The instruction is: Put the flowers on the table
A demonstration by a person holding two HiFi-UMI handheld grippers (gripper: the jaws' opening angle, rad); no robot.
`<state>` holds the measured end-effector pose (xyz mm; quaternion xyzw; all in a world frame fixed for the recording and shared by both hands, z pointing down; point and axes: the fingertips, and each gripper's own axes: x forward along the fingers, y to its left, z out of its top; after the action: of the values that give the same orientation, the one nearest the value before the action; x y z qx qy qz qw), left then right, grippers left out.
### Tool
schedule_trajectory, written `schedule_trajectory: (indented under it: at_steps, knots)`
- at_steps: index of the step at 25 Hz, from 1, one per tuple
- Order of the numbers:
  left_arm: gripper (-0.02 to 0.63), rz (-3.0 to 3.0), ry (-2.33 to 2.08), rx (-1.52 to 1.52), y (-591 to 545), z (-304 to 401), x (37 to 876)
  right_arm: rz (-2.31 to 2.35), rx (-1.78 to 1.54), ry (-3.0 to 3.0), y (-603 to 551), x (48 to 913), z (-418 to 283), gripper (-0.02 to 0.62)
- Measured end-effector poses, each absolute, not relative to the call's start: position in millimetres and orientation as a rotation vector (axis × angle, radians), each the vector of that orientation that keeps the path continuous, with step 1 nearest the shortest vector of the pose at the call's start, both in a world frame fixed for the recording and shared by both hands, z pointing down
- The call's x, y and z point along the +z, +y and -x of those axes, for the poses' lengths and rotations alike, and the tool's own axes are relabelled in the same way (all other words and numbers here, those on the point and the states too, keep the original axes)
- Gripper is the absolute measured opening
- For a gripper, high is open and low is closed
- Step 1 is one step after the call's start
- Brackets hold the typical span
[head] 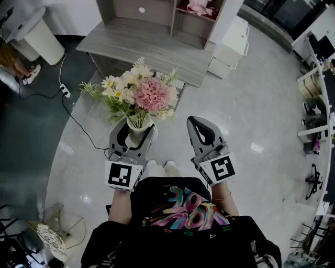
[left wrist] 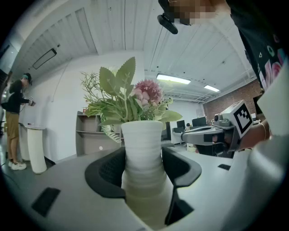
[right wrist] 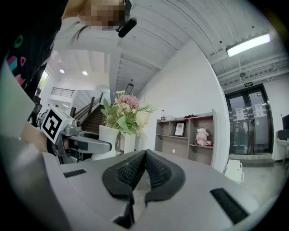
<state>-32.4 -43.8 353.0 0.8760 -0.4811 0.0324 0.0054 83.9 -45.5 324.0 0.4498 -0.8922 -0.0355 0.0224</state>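
A white ribbed vase [head: 138, 134] holds a bouquet of pink, white and yellow flowers [head: 148, 94] with green leaves. My left gripper [head: 135, 129] is shut on the vase's lower body and holds it upright over the floor. In the left gripper view the vase [left wrist: 142, 144] fills the gap between the black pads [left wrist: 108, 169], with the flowers [left wrist: 135, 97] above. My right gripper [head: 200, 127] hangs level beside it, shut and empty; its pads [right wrist: 156, 169] meet. The grey wooden table [head: 141, 39] lies ahead, beyond the flowers.
A shelf unit [head: 199, 13] with a pink toy stands behind the table. A white cabinet [head: 230, 47] is to its right, a white pedestal [head: 42, 36] to its left. A power strip and cable [head: 65, 90] lie on the floor. Desks [head: 314, 104] line the right side. A person [left wrist: 13, 122] stands far left.
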Motion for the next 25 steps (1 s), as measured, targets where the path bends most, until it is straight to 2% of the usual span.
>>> schedule_trajectory:
  at_steps: [20,25]
  knots:
    - [0.262,-2.647,-1.681,0.08,-50.6,35.5,355.2,-1.233,-0.065,-2.812,-57.1,345.1,-91.5,0.017]
    - [0.262,-2.67,-1.605,0.108,-47.2,30.2,357.0,-1.241,-0.018,-2.791,-44.7,348.6,-92.5,0.017]
